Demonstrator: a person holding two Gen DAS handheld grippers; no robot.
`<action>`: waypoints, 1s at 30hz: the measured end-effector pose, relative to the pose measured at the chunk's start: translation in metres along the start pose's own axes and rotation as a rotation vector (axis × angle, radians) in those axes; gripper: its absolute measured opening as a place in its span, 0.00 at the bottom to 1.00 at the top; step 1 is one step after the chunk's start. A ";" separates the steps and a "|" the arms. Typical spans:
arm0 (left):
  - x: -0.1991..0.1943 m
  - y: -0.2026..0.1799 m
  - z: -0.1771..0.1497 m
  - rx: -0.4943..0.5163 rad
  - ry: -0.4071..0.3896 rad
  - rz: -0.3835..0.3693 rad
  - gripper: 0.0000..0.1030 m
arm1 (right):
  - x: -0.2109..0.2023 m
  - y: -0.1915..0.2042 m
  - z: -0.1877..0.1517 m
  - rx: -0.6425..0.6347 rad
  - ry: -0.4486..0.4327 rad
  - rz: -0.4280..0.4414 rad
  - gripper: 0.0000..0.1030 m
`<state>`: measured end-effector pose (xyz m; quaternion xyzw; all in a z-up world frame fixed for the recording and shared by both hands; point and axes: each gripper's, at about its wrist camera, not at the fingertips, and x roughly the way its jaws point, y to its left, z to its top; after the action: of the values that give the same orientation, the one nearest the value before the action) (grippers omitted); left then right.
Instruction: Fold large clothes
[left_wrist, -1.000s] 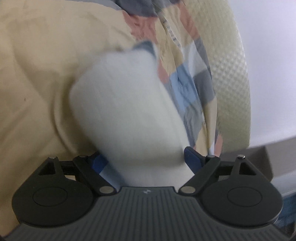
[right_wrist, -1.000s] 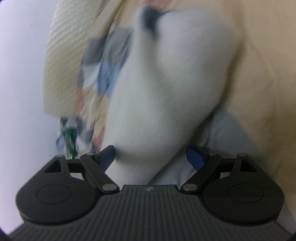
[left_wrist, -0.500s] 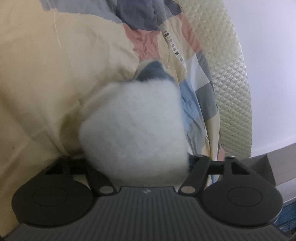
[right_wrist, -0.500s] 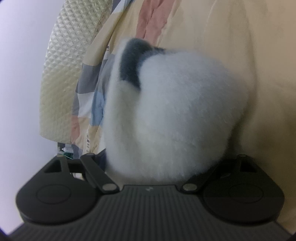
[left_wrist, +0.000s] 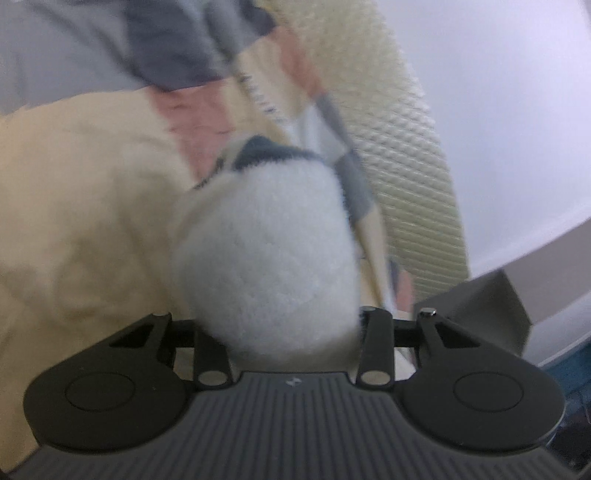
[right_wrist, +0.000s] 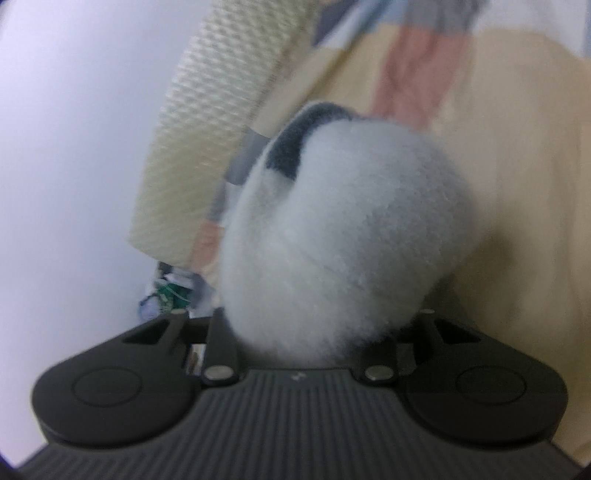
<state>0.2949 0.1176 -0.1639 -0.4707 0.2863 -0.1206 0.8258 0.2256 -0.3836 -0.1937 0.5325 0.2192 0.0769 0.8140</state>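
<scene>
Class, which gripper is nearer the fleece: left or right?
Neither; they tie. The left gripper's jaws, just closing, clamp a bunch of fleece; the right gripper's jaws, also just closing, clamp another bunch.

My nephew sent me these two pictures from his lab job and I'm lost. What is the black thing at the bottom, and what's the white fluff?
Each picture comes from a camera on a hand-held two-finger gripper; a person holds one in each hand. The black ribbed part is the tool's body. The left gripper and the right gripper have just been closing, each onto a bunch of the white fleece garment, which hides the fingertips. Behind lie a cream sheet with a patchwork quilt and a textured cream cushion.
</scene>
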 end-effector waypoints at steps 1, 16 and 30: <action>0.000 -0.014 0.002 0.010 0.000 -0.023 0.44 | -0.007 0.007 0.008 -0.008 -0.011 0.021 0.36; 0.175 -0.204 -0.026 0.067 0.097 -0.176 0.45 | -0.067 0.039 0.201 -0.046 -0.229 0.069 0.37; 0.345 -0.110 -0.086 0.137 0.195 0.014 0.45 | 0.016 -0.146 0.222 0.132 -0.197 -0.117 0.37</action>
<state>0.5307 -0.1633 -0.2286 -0.3972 0.3595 -0.1793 0.8251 0.3216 -0.6242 -0.2551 0.5762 0.1734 -0.0381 0.7978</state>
